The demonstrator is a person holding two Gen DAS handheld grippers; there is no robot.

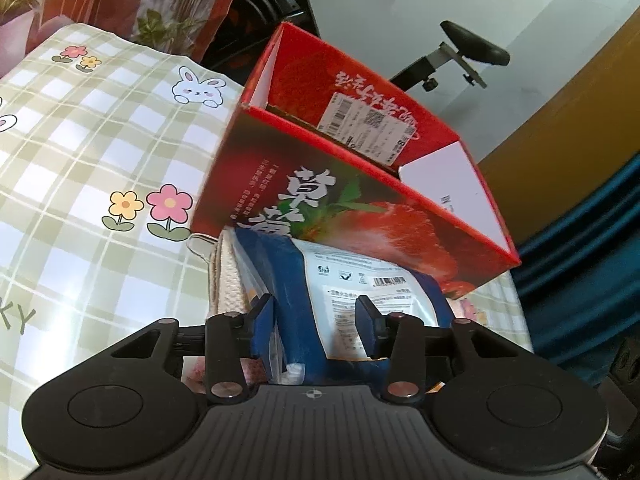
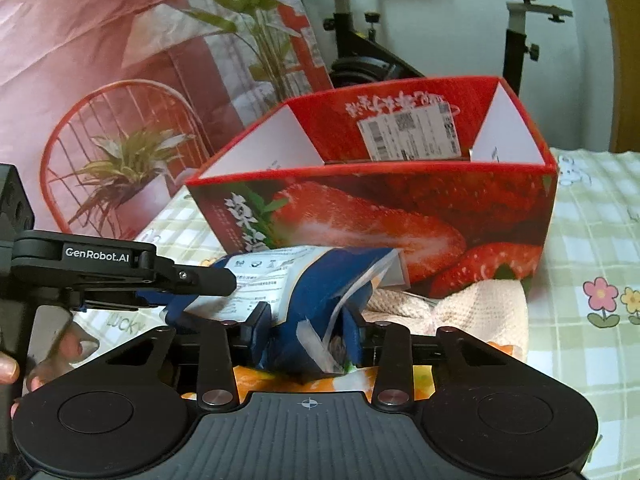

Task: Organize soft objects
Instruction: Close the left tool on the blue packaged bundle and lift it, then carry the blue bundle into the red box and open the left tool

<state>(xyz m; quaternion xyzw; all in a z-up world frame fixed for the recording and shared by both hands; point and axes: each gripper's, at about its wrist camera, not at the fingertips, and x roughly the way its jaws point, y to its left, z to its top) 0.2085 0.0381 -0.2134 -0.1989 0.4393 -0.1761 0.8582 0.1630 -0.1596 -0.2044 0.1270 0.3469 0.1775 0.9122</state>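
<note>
Blue-and-white packet [image 2: 304, 304] sits just before the red strawberry box [image 2: 400, 208], right gripper [image 2: 308, 332] clenched on one end, left gripper [image 1: 316, 320] straddling the other, pads seemingly pressing. Lift unevenly and the slick packet may slip or snag the wall.

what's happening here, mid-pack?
A person works two handheld grippers on a blue and white pouch lying on the checked cloth, right in front of the open red strawberry box. The right gripper is clamped on one crumpled end. The left gripper straddles the other end, and its grip is unclear. A cream knit cloth lies beside the pouch. Nothing soft shows inside the box.
</note>
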